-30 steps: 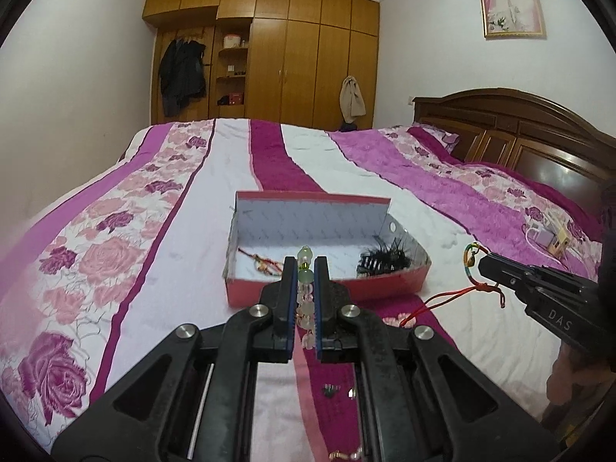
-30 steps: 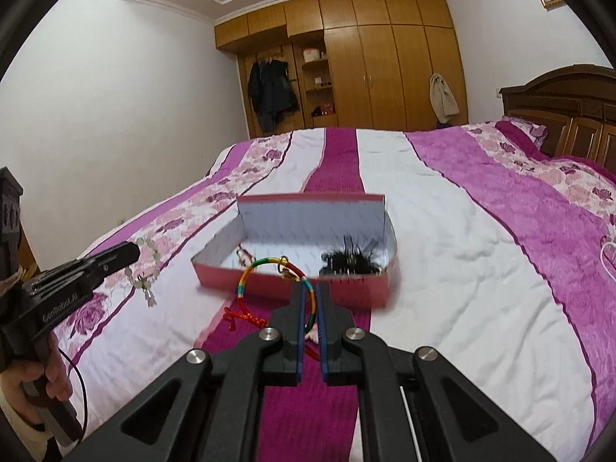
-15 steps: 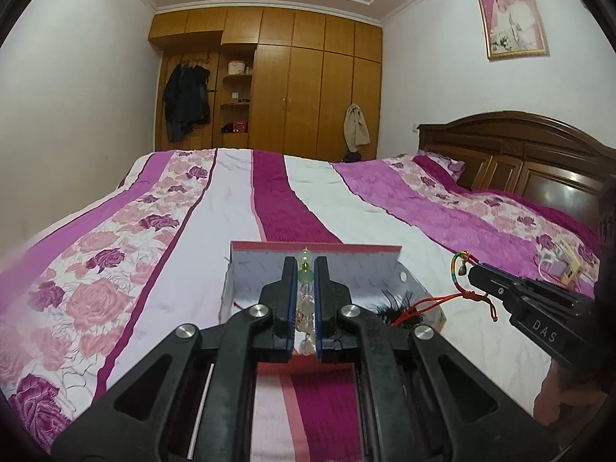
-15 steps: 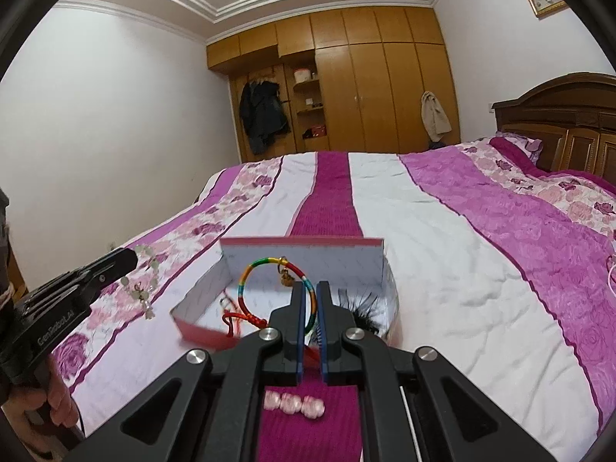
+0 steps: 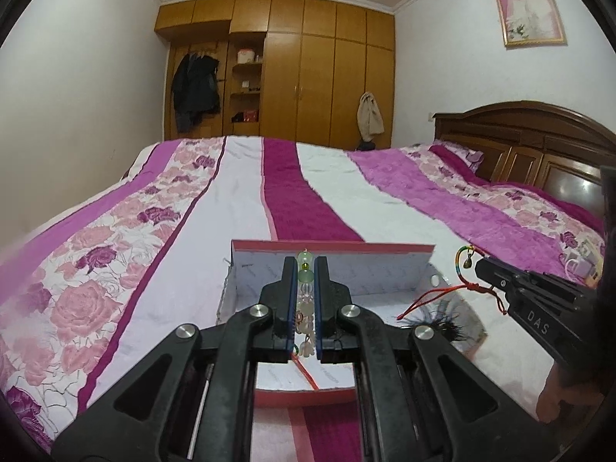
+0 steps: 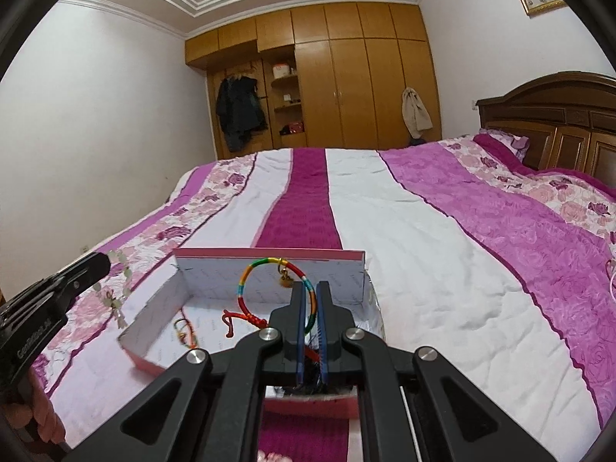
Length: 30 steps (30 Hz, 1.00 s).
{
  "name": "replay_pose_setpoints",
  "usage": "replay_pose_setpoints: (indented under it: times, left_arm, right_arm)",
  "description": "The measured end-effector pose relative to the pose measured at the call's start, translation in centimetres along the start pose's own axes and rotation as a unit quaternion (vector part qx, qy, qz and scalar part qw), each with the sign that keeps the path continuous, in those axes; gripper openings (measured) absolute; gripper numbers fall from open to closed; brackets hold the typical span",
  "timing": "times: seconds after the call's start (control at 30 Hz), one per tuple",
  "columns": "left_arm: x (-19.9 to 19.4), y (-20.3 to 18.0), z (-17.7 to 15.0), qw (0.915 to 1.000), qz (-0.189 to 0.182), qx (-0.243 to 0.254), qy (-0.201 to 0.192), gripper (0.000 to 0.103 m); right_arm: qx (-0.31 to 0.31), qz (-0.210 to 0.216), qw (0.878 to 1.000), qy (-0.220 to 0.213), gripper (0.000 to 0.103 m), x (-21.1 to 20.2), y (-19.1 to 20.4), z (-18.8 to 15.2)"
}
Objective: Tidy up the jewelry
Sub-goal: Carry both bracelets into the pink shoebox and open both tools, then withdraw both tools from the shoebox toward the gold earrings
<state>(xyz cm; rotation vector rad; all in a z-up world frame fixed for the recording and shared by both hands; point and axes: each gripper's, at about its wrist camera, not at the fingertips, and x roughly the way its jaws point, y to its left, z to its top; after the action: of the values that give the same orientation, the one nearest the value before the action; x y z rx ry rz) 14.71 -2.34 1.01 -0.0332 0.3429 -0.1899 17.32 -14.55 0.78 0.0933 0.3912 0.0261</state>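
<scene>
Left tongs (image 5: 306, 269) pinching bead string (image 5: 305, 300), above box (image 5: 385, 248) rim

Box (image 6: 269, 281) open-topped; upright back wall blocks beyond.

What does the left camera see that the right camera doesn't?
Only the left wrist view shows the whole pink framed picture on the wall and the small white charger lying on the bedspread. Only the right wrist view shows the thin red and green cord on the box floor. Both show the pink cardboard box, the pale green bead bracelet shut in the left gripper, and the rainbow thread bangle shut in the right gripper.
</scene>
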Motion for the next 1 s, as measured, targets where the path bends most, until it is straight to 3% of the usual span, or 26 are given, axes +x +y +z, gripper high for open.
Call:
replay_pose_setpoints:
  times: [0.37,0.6,0.77,0.8,0.9,1.0]
  left_arm:
    - [5.5,1.1,-2.4,0.9959,0.023,-0.009,0.087,0.0]
    - [8.1,1.7,-3.6,0.9866,0.022,-0.025,0.16,0.0]
    - [8.4,2.0,-3.9,0.9826,0.021,-0.04,0.18,0.001]
    - [8.6,2.0,-3.9,0.9813,0.017,-0.042,0.187,0.003]
    - [8.6,1.5,-3.8,0.9792,0.006,-0.039,0.199,0.015]
    - [8.8,0.5,-3.7,0.9763,-0.01,-0.028,0.214,0.035]
  right_arm:
    - [-0.004,-0.021,0.997,0.07,0.007,6.0,-1.0,-0.5]
    - [-0.027,-0.029,0.99,0.132,0.007,9.2,-0.9,-1.6]
    - [-0.019,-0.025,0.986,0.162,0.008,10.4,-1.0,-2.5]
    - [-0.014,-0.022,0.985,0.17,0.012,10.6,-1.1,-2.6]
    - [0.006,-0.012,0.983,0.183,0.041,10.8,-1.6,-2.8]
    - [0.008,-0.004,0.982,0.187,0.053,10.6,-1.4,-2.6]
